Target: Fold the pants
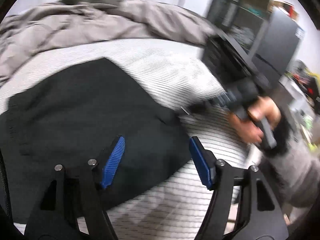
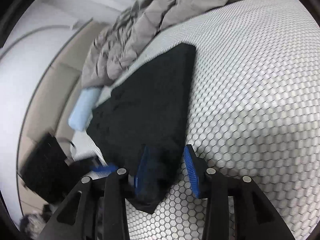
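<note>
The black pants (image 1: 84, 116) lie folded into a flat block on the white honeycomb mattress (image 1: 166, 70). My left gripper (image 1: 157, 161) hovers open over their near right edge, with nothing between its blue pads. In the right wrist view the pants (image 2: 148, 104) run away from me. My right gripper (image 2: 167, 172) stands open astride their near corner; the left pad is over the cloth and the right pad over bare mattress (image 2: 250, 100), and neither presses. A hand (image 1: 258, 118) holds the right gripper at the pants' right edge. At the lower left the left gripper is a black blur.
A crumpled grey duvet (image 1: 80, 24) is heaped along the far side of the mattress, also seen as the duvet (image 2: 152, 18). A light blue roll (image 2: 84, 108) lies beside the pants' far left edge. Black shelving (image 1: 250, 30) stands past the bed on the right.
</note>
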Motion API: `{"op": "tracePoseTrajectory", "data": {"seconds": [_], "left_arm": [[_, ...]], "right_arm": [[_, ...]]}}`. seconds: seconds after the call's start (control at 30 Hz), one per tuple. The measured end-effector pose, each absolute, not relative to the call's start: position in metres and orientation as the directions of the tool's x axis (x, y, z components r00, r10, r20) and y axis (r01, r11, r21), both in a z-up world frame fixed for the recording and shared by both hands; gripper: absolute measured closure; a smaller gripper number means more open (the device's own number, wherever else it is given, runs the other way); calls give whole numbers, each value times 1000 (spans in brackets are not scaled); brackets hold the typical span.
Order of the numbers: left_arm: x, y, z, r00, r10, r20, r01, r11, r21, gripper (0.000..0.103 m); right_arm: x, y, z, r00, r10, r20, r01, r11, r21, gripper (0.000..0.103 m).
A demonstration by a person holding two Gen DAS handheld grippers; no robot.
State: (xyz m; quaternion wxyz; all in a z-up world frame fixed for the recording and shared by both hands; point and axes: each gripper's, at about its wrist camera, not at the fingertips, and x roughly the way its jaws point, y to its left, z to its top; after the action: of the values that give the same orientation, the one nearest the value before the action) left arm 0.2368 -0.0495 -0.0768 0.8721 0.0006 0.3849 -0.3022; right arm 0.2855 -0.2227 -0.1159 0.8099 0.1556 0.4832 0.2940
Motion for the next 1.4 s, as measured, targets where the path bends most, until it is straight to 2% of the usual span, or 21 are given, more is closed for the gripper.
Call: {"op": "tracePoseTrajectory", "data": {"seconds": [0.07,0.13,0.23,0.3,0.37,0.43,0.47,0.5,0.6,0.63,0.67,0.73,0.8,0.9,0.97,1.03,1.1,1.27,1.4], "left_arm": [[250,-23,-83,567,-474,-674,447,864,-233,39],[264,9,-94,586,-426,-689,351,900,-258,39],[269,38,-98,571,-472,-671,320,881,-348,41],[266,42,-94,582,-470,-664,326,883,-339,41],[261,36,-86,615,-439,-655,334,897,-289,41],[259,25,-76,624,-461,-632,365,886,-286,38],[258,18,-73,618,-481,-622,385,875,-295,36],[255,10,-72,613,-490,-620,392,870,-299,31],[249,-35,-75,578,-508,-639,433,854,-288,30],[249,-55,-81,551,-512,-659,468,844,-263,29],[247,-67,-86,537,-505,-676,488,840,-240,29],[246,-100,-106,501,-385,-775,507,856,-97,29],[241,-111,-114,520,-336,-785,508,861,-33,25],[237,-114,-117,515,-341,-786,519,854,-30,24],[237,-112,-118,501,-356,-789,522,851,-52,23],[236,-109,-119,491,-362,-792,521,851,-65,23],[236,-106,-121,491,-357,-795,523,850,-58,23],[236,-107,-121,489,-361,-794,529,847,-59,23],[234,-105,-121,487,-367,-793,541,839,-56,23]], "right_arm": [[286,-214,-124,350,606,-714,-339,793,507,75],[276,-209,-124,365,602,-710,-362,794,488,80],[256,-204,-126,321,591,-740,-423,789,447,82],[242,-203,-126,283,586,-760,-475,774,419,82],[237,-209,-120,291,592,-752,-478,771,422,78],[240,-223,-112,324,601,-731,-427,782,454,60],[244,-227,-108,347,609,-714,-407,783,470,57],[250,-233,-106,372,617,-694,-383,783,490,57],[263,-254,-106,522,589,-617,-230,794,563,56],[270,-257,-111,517,600,-610,-197,777,597,56],[277,-255,-117,488,616,-618,-194,767,611,56],[283,-250,-124,447,615,-650,-223,780,585,56],[281,-242,-121,412,627,-661,-293,778,555,56],[279,-227,-120,389,609,-691,-344,792,504,56],[286,-219,-121,410,587,-698,-337,809,481,62],[300,-215,-122,438,556,-706,-306,831,464,77],[317,-212,-124,451,566,-690,-286,824,489,81],[370,-221,-120,466,606,-645,-224,786,577,82],[417,-221,-103,484,564,-669,-220,819,530,82]]}}
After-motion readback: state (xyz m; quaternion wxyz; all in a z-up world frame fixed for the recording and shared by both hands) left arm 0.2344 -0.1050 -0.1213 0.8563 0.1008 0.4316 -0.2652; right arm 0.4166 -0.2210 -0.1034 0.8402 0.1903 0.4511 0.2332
